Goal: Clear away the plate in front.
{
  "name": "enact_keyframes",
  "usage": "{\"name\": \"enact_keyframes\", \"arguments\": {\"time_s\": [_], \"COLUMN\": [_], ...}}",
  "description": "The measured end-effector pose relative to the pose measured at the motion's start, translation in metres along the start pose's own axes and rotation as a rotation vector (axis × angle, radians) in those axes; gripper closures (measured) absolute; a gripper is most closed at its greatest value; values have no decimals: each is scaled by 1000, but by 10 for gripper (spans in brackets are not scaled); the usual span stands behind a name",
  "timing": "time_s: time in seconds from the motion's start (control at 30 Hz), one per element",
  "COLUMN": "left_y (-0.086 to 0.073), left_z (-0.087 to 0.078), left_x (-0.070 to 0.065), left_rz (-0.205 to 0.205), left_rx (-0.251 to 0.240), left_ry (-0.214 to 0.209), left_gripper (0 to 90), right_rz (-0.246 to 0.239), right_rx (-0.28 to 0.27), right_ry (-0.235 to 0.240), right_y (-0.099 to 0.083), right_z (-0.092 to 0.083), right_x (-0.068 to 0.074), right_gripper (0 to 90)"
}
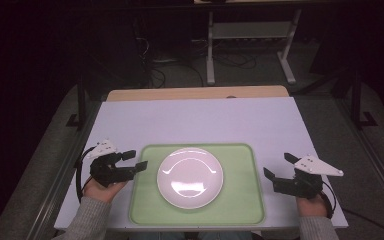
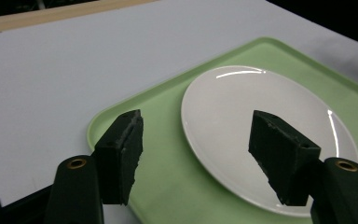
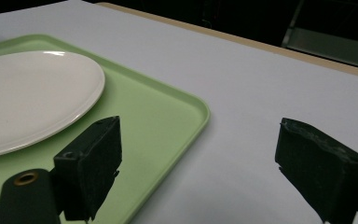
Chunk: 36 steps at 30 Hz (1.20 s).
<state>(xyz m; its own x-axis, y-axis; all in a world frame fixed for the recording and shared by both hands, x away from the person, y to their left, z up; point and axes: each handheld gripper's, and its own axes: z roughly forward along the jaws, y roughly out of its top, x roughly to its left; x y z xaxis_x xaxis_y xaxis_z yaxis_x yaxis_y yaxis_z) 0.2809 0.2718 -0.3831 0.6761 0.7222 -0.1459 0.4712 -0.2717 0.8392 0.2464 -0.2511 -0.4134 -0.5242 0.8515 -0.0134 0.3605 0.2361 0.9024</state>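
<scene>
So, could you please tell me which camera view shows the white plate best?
The high view: the whole plate shows as a full circle on the green tray. The left gripper view shows most of it, one claw jaw covering its near edge. The right gripper view cuts off its left part.

No writing, label, brand or number can be read anywhere (the white plate (image 1: pixel 190 177), green tray (image 1: pixel 240 210) and pale table (image 1: pixel 200 120) are all plain).
</scene>
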Motion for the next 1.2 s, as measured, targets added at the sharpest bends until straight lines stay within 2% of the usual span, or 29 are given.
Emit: {"name": "enact_keyframes", "arguments": {"time_s": [0.2, 0.53, 0.73, 0.9, 0.97, 1.03, 1.2], "left_y": [-8, -22, -25, -27, -28, -30, -33], "left_z": [-4, -11, -13, -13, -14, -13, -7], "left_x": [-3, -2, -5, -7, -6, -6, -10], "left_rz": [42, 77, 142, 167, 152, 153, 199], "left_rx": [6, -30, -60, -71, -79, -75, -44], "left_ry": [23, 64, 81, 84, 69, 75, 87], "left_gripper": [321, 292, 280, 272, 274, 274, 272], "right_rz": [4, 3, 1, -2, -4, -6, -13], "right_rx": [1, 6, 16, 28, 34, 40, 48], "right_ry": [-2, -3, -4, -2, 0, 4, 7], "right_y": [0, -1, -2, -3, -3, -3, -4], "right_z": [0, 0, 1, 2, 3, 4, 6], "right_x": [-1, -1, -2, -2, -1, -1, -1], "right_gripper": [136, 137, 136, 137, 136, 136, 137]}}
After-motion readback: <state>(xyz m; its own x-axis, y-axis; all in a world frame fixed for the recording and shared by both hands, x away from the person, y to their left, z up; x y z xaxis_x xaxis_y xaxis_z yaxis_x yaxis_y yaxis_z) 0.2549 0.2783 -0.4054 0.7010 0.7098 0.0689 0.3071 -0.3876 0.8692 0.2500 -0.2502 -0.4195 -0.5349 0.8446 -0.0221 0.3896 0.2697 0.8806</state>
